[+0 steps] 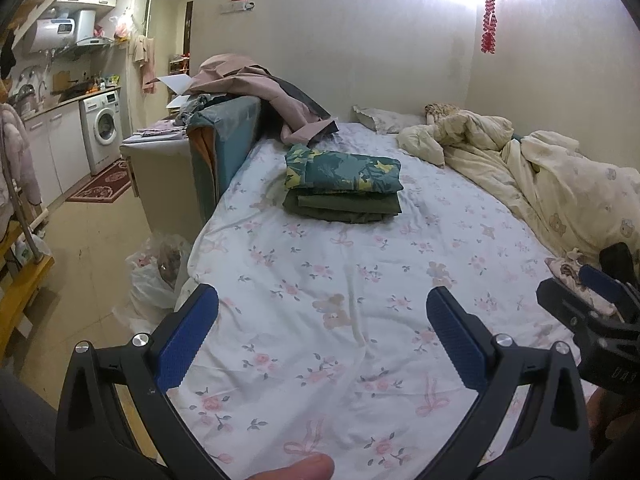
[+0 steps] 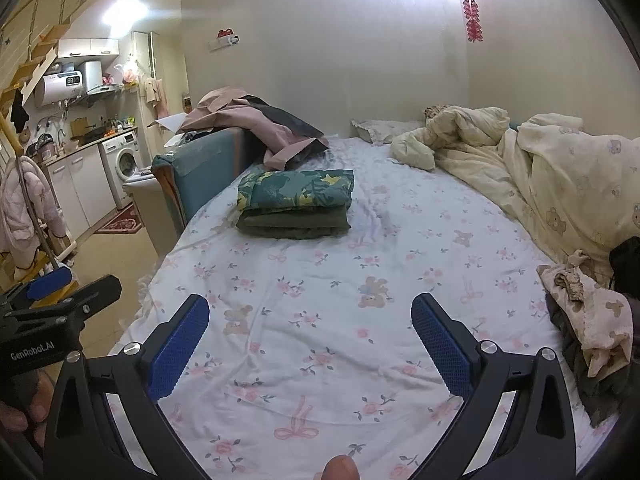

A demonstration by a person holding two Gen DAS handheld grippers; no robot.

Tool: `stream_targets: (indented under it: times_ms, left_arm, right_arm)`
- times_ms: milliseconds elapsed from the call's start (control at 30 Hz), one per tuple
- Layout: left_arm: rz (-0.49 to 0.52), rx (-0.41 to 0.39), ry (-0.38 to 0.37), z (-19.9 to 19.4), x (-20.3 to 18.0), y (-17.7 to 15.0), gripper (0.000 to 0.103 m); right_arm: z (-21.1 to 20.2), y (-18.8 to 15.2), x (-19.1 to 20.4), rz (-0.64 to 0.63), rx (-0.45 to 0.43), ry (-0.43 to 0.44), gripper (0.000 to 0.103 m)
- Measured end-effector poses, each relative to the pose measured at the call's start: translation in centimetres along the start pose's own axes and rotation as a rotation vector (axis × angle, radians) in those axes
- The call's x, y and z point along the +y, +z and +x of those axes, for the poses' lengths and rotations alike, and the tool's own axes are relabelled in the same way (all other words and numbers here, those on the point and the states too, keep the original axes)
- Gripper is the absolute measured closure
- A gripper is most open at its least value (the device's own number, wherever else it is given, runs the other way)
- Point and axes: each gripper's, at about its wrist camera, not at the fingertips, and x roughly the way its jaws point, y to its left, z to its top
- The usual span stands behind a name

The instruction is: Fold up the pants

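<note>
A white plastic bag (image 1: pixel 154 276) sat on the floor beside the bed (image 1: pixel 320 280), holding something dark that could not be made out. On the floral sheet, folded pants lay stacked: a teal leaf-print pair (image 1: pixel 344 172) on top of an olive-green pair (image 1: pixel 344 205), toward the left edge. A crumpled heap of clothes (image 2: pixel 588 320) lay at the right edge, near the cream duvet (image 2: pixel 560 168). The left claw (image 1: pixel 322 310) hovered above the sheet, spread wide and holding nothing. The right claw (image 2: pixel 310 316) was likewise wide apart and empty.
</note>
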Motion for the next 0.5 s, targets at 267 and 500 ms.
stream_targets:
  times_ms: [267,500]
  left_arm:
    - [0.002,0.005,-0.001,0.01,0.03,-0.1,0.0]
    - [0.005,0.0,-0.002,-0.04,0.06,-0.14,0.0]
  right_arm:
    - [0.0,0.03,0.09,0.0,-0.001,-0.001,0.0]
    - [0.27,0.22,0.0,0.006,0.002,0.0,0.0]
